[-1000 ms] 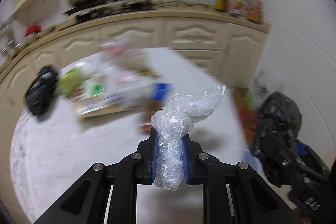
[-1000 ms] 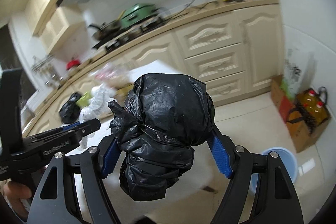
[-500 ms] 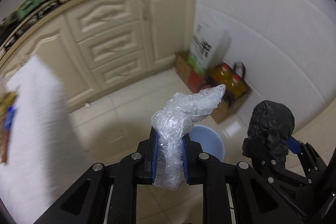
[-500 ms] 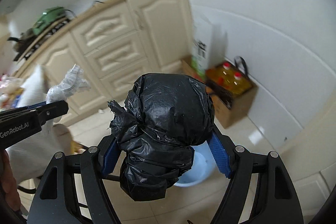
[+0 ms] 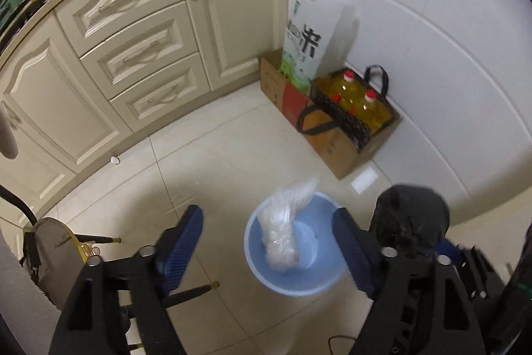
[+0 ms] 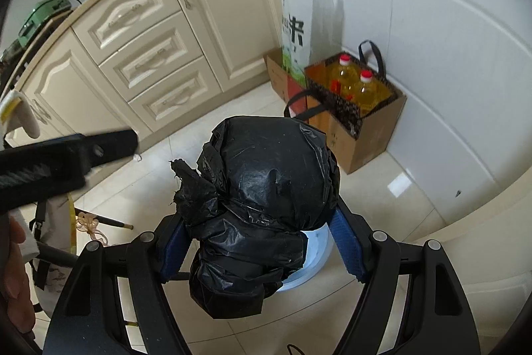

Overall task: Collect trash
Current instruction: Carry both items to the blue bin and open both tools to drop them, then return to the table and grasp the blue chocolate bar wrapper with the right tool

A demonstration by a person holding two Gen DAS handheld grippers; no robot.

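Left hand-held gripper (image 5: 267,242) gapes wide above the round pale-blue plastic bin (image 5: 292,283); the blurred crumpled clear plastic wrap (image 5: 286,230) seems inside. Right hand-held gripper (image 6: 261,242) clamps the knotted black plastic bag (image 6: 266,188).

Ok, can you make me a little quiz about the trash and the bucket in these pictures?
1. True or false: the left gripper is open.
2. What is the clear plastic wad over? A) a cupboard drawer B) the blue bucket C) the box of oil bottles
3. Fill in: the right gripper is shut on the ____ bag.

Key:
1. True; its jaws stand wide apart with nothing between them.
2. B; the blurred wad is inside the bucket's rim.
3. Black; the black trash bag sits between its blue pads.
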